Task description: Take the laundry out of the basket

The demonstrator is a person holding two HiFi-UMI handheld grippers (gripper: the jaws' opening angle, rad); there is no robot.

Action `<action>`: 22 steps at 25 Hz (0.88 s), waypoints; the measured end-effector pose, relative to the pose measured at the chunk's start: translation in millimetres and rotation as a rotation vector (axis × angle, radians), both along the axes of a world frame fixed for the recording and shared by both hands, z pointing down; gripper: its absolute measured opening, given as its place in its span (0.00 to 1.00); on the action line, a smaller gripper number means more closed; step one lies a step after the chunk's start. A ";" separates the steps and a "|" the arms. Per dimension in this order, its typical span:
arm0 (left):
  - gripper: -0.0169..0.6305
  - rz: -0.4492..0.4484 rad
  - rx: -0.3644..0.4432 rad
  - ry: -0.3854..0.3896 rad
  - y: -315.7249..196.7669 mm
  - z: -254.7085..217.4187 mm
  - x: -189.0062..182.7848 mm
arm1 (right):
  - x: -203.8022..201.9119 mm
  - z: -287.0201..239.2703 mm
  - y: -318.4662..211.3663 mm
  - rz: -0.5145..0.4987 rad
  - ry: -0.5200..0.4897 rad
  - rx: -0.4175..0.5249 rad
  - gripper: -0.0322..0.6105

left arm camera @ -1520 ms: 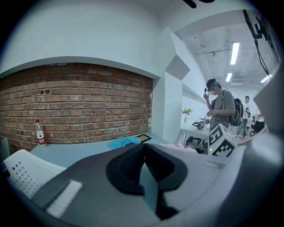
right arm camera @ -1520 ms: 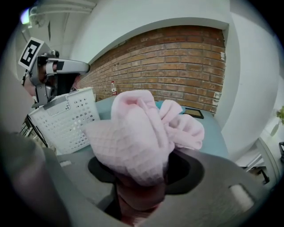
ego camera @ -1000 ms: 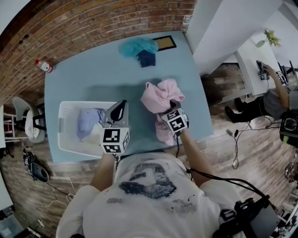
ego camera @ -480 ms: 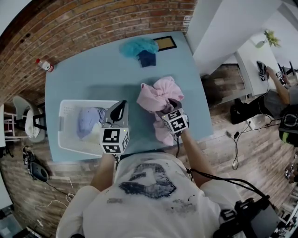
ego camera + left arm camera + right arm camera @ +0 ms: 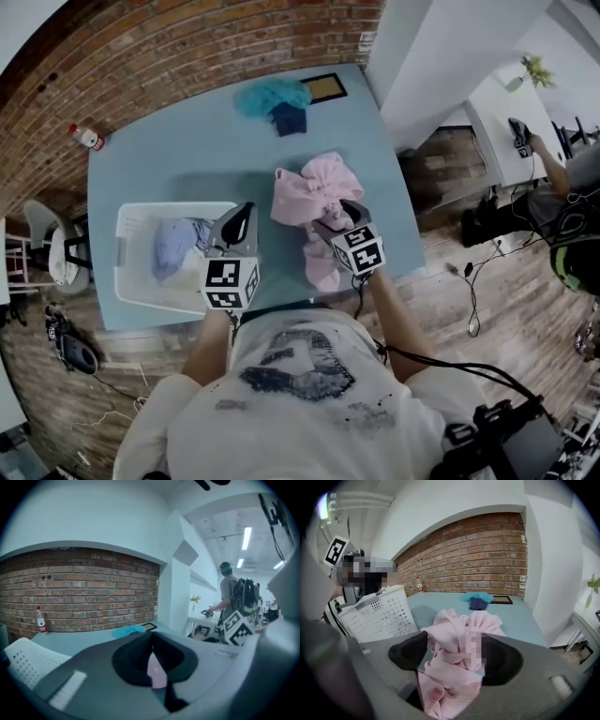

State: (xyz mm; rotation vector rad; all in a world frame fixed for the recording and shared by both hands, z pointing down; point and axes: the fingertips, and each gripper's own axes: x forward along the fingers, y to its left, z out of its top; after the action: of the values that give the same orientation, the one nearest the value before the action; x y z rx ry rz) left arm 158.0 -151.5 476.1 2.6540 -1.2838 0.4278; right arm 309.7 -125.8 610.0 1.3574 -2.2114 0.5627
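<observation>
The white laundry basket [image 5: 131, 281] stands at the table's left with a lavender garment [image 5: 173, 246] inside. My left gripper [image 5: 246, 210] hovers by the basket's right wall, jaws together and empty [image 5: 151, 641]. A bulky pink garment [image 5: 311, 192] is bunched on the blue table [image 5: 187, 159] right of the basket. My right gripper [image 5: 328, 220] is shut on it. In the right gripper view the pink garment [image 5: 454, 644] fills the space between the jaws of the right gripper [image 5: 457, 649] and hangs below them. Those jaws have just opened a little round the cloth.
A teal cloth [image 5: 270, 94] and a navy one [image 5: 288, 119] lie at the table's far side beside a framed picture [image 5: 325, 88]. A bottle [image 5: 86, 137] stands at the far left corner. A brick wall runs behind. A person with a backpack [image 5: 234, 592] stands off to the right.
My right gripper has risen with the pink garment, whose bunch has lifted and shifted slightly left. The left gripper and basket have stayed where they were.
</observation>
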 end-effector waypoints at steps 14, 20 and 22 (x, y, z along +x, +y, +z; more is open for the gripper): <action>0.01 0.052 0.028 0.013 8.0 -8.7 29.7 | 34.1 -116.7 20.5 0.212 -0.149 0.320 0.43; 0.01 0.066 0.057 0.026 13.2 -17.1 42.9 | 47.4 -164.2 35.9 0.298 -0.183 0.429 0.17; 0.01 0.067 0.064 0.027 13.5 -19.6 44.9 | 51.9 -168.9 39.5 0.322 -0.158 0.438 0.09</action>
State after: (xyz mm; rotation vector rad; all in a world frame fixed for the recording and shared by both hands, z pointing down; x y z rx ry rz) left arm 202.8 -138.0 456.5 2.7524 -1.2232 0.3652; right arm 361.6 -86.3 441.1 1.9778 -2.3474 0.3072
